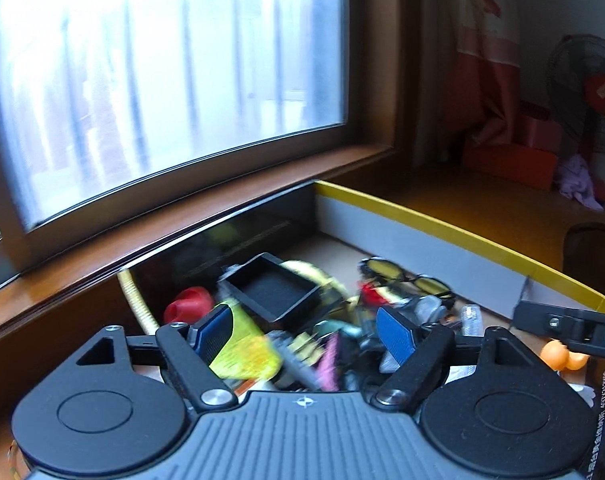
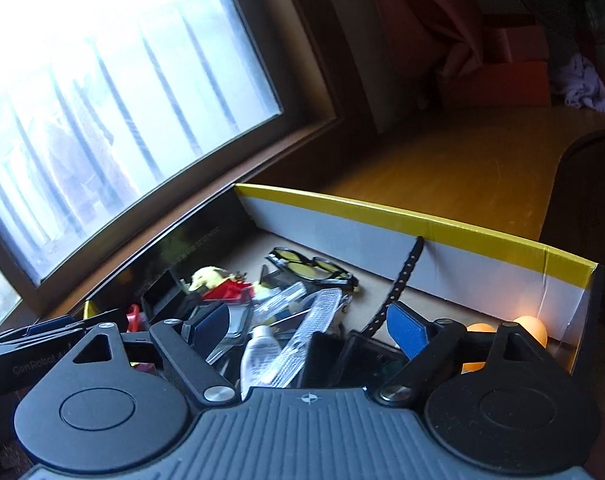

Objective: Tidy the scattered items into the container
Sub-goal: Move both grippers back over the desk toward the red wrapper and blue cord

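I have both grippers hanging over the box (image 2: 442, 276), a yellow-rimmed carton under the window (image 1: 162, 80), and nearly everything I can see is already heaped inside it. My left gripper (image 1: 306, 334) stands wide with nothing between its pads; my right gripper (image 2: 308, 330) is just as wide and empty, poised above the pile. In the heap lie the glasses (image 2: 310, 266) near the far wall, a black tray (image 1: 274, 292) tilted on top, a white tube (image 2: 258, 354), a perforated strap (image 2: 402, 280) leaning on the wall, and orange balls (image 2: 530, 328) in the near corner. I judge the glasses light and fragile, best taken by the bridge or a temple, never the lenses. The balls will roll and slip, so I would pinch across the middle. The tray looks stiff and light; a rim edge suits it. The strap is floppy.
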`<state>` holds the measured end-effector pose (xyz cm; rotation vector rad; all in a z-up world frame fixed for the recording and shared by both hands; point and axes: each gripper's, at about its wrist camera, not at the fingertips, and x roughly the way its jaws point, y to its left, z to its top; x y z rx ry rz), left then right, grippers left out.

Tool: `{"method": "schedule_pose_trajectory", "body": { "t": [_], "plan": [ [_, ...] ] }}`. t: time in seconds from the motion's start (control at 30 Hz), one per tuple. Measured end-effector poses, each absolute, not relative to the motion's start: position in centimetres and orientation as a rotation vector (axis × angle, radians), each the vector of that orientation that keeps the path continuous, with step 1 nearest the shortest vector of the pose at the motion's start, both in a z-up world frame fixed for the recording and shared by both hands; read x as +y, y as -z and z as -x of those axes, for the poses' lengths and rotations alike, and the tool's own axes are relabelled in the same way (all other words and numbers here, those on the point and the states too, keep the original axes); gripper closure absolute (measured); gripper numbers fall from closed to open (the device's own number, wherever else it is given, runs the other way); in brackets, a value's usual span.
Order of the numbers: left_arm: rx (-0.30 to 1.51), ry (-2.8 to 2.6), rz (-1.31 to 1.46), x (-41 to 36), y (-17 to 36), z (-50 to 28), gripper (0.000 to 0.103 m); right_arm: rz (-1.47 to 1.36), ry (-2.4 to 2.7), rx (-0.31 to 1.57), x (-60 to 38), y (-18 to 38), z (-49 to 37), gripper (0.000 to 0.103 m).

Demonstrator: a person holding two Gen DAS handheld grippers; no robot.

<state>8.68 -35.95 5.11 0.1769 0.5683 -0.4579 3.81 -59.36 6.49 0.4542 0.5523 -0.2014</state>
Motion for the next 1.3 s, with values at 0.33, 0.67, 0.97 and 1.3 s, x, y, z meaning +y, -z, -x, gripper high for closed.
{"method": "schedule_pose_trajectory", "body": {
  "t": [0.33, 0.67, 0.97, 1.3],
  "plan": [
    [0.582, 0.303, -0.073, -25.9, -5.5, -6.4, 0.021, -0.322, 0.075, 0.537, -52.1, -8.5, -1.7, 0.016],
    [0.632, 0.082, 0.013, -12.2, -4.4, -3.1, 0.02, -0.257, -0.148, 0.582, -41.7, -8.9, -0.6, 0.015],
    [0.695, -0.155, 0.082, 0.1, -2.4, 1.5, 0.02, -0.209, -0.363, 0.729, -31.3, -6.7, -1.3, 0.008],
    [0.734, -0.276, 0.12, 8.4, -0.6, 4.7, 0.019, -0.071, -0.539, 0.814, -21.2, -3.2, -3.0, 0.017]
  ]
}}
